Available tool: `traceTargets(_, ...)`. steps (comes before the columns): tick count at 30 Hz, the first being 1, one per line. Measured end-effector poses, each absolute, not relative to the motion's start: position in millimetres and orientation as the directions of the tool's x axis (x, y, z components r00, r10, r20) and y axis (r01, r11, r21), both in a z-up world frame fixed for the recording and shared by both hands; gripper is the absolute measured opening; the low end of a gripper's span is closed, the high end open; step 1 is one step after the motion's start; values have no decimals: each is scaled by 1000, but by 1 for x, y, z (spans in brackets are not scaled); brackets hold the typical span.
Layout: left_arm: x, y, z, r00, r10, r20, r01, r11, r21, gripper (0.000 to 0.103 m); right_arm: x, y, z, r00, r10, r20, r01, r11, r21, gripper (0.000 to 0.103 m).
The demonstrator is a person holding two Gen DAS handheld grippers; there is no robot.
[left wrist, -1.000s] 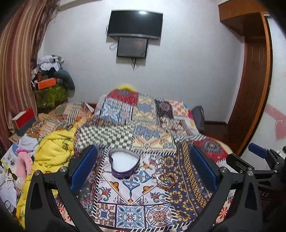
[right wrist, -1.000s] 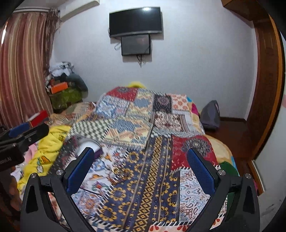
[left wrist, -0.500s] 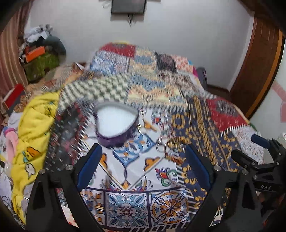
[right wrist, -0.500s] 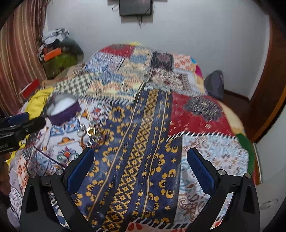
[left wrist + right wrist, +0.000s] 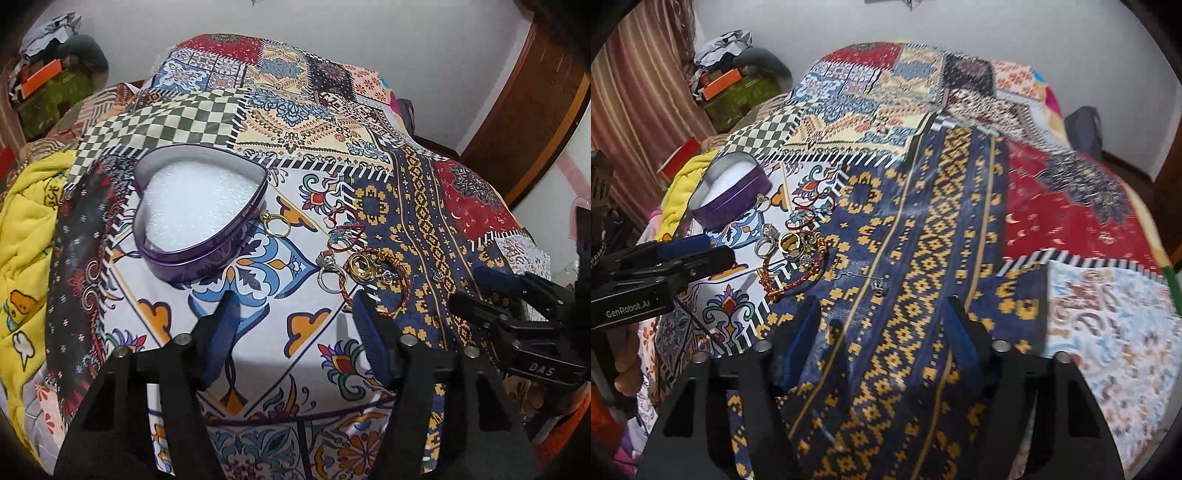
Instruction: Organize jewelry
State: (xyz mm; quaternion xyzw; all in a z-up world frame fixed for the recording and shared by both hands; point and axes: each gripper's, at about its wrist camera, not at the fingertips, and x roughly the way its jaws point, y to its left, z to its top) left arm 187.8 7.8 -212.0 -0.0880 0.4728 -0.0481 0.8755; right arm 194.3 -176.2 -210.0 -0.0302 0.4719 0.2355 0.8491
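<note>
Left gripper point(image 5: 293, 314) parted, empty, above patterned bedspread point(image 5: 258, 325); heart-shaped purple tin point(image 5: 199, 210) ahead-left, rings point(image 5: 343, 267) and red bracelet point(image 5: 400, 280) clustered just right of it.
Right view: right gripper point(image 5: 882, 323) parted, empty, over blue-and-yellow cloth; jewelry pile point(image 5: 798, 251) forward-left, small earring point(image 5: 879, 284) apart.

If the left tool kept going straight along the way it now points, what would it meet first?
Most likely the bare patterned bedspread just ahead of the open left tool. Beyond that, the silver ring lies slightly right of the line and the purple heart-shaped tin slightly left; depth is unclear.
</note>
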Motion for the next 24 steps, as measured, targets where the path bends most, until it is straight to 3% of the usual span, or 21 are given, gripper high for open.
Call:
traceTargets(2, 192, 7, -214, 542, -176, -822, 11, 979, -203, 49, 198, -173, -214, 432, 370, -822, -430, 886, 173, 43)
traceTargets(5, 198, 6, -217, 535, -200, -821, 28, 975, -219, 39, 200, -170, -218, 433, 364, -824, -432, 887, 165, 31)
traceTargets(8, 205, 4, -219, 534, -212, -818, 38, 973, -227, 37, 202, -170, -221, 425, 367, -827, -429, 887, 172, 24)
traceTargets(17, 223, 1, -223, 539, -236, -808, 41, 966, -255, 33, 206, -166, -223, 435, 363, -824, -431, 887, 163, 11)
traceTargets(22, 230, -4, -229, 529, -250, -811, 50, 963, -264, 12, 206, -163, -224, 449, 357, -819, -437, 887, 148, 9)
traceTargets(24, 231, -7, -229, 530, -255, -809, 52, 962, -269, 11, 205, -162, -223, 454, 355, -817, -442, 886, 139, 9)
